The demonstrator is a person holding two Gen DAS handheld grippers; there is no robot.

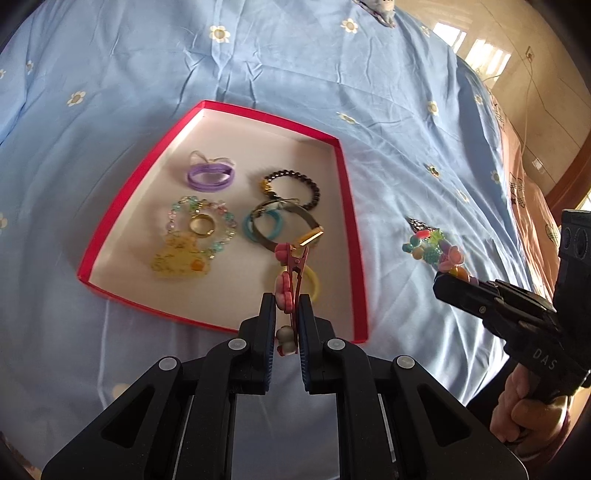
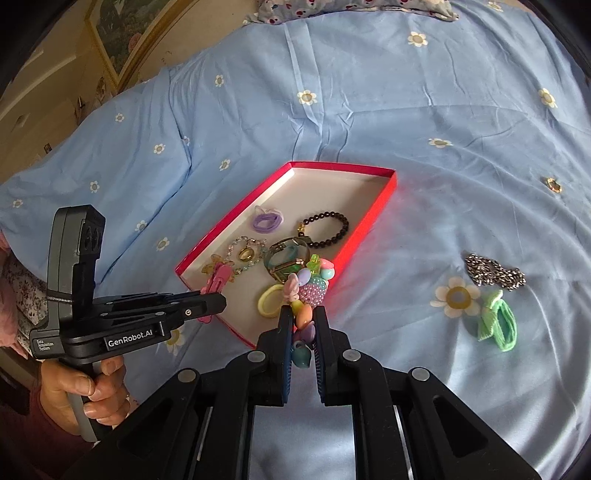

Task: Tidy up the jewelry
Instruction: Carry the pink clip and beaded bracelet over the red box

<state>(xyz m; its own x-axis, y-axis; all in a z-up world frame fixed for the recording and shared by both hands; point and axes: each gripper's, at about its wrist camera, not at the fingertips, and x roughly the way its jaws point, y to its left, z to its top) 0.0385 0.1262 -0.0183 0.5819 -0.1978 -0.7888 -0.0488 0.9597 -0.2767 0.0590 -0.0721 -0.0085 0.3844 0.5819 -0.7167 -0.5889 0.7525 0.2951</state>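
A red-rimmed box (image 1: pixel 347 206) with a white floor lies on the blue bed sheet. Inside it are a purple hair tie (image 1: pixel 207 175), a dark bead bracelet (image 1: pixel 303 188), a pastel bead bracelet with a gold ring (image 1: pixel 201 225), a dark bangle (image 1: pixel 280 230) and a yellow hair tie (image 1: pixel 314 282). My left gripper (image 1: pixel 287 306) is shut on a pink hair clip (image 1: pixel 293 273), held over the box's near right part. My right gripper (image 2: pixel 303 317) is shut on a colourful chunky bead bracelet (image 2: pixel 312 284), held above the box's (image 2: pixel 391 181) near right edge.
On the sheet to the right of the box lie a silver chain (image 2: pixel 495 275) and a green hair tie (image 2: pixel 498 321). A small dark ornament (image 2: pixel 553 184) sits farther right. A patterned pillow (image 2: pixel 351 7) is at the bed's far end. A hand (image 2: pixel 92 391) grips the left tool's handle.
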